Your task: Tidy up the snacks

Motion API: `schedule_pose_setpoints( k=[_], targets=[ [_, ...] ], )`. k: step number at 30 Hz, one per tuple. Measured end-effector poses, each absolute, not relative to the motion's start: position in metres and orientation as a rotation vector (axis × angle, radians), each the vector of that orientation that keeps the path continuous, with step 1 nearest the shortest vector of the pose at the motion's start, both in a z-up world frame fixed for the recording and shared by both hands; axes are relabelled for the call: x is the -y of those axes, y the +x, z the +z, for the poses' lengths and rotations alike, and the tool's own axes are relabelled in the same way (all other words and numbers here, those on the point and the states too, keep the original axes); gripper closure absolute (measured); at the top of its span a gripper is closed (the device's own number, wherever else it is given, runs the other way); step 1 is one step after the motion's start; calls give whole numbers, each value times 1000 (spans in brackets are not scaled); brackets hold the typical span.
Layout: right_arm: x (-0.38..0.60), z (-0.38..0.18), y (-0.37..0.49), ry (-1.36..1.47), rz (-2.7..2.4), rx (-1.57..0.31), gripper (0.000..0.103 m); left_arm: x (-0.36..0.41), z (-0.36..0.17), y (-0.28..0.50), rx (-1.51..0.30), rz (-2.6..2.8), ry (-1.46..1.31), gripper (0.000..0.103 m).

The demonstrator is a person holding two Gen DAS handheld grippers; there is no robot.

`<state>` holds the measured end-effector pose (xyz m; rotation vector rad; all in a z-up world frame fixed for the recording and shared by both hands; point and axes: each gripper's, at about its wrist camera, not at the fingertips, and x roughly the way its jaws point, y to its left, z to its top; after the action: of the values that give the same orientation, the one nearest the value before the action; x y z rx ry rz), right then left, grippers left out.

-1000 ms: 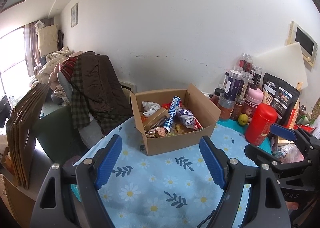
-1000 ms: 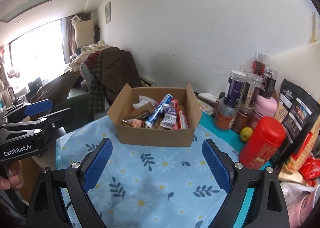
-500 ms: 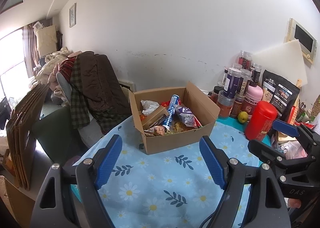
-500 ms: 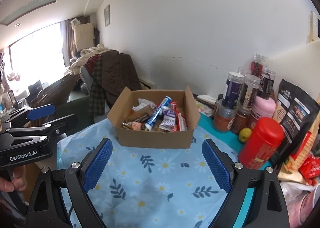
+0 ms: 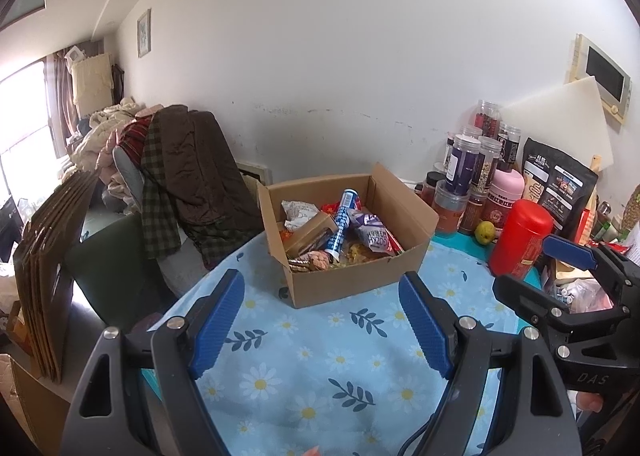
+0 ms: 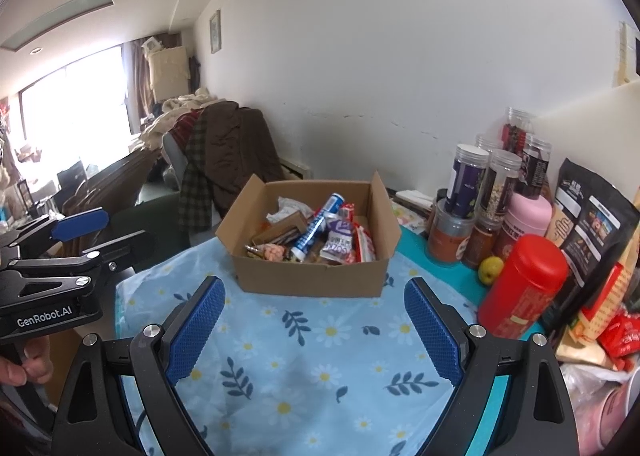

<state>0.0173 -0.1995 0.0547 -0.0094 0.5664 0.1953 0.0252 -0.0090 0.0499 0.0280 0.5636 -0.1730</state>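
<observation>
Both grippers, left [image 5: 320,320] & right [image 6: 314,322], hang wide w/ nothing held, snacks [image 6: 316,234] piled in cardboard box [image 6: 312,280] at 12 o'clock (fits pre-sort or post-fill), so step's unclear.

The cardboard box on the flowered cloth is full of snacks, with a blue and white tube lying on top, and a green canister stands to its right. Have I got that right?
Nearly. The canister is red, not green; the right wrist view shows it plainly. The rest holds: the cardboard box sits on the flowered cloth full of snacks, with the blue and white tube on top.
</observation>
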Motion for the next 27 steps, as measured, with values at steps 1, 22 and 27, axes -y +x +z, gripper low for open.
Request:
schedule_pose_setpoints(
  k=[1, 22, 27],
  targets=[
    [199, 55, 17, -9, 196, -567, 11, 8, 49, 25, -565, -175, 26, 23],
    [199, 53, 19, -13, 186, -576, 11, 6, 47, 28, -591, -171, 25, 23],
    [199, 51, 21, -17, 182, -582, 11, 9, 46, 29, -594, -159, 42, 23]
  ],
)
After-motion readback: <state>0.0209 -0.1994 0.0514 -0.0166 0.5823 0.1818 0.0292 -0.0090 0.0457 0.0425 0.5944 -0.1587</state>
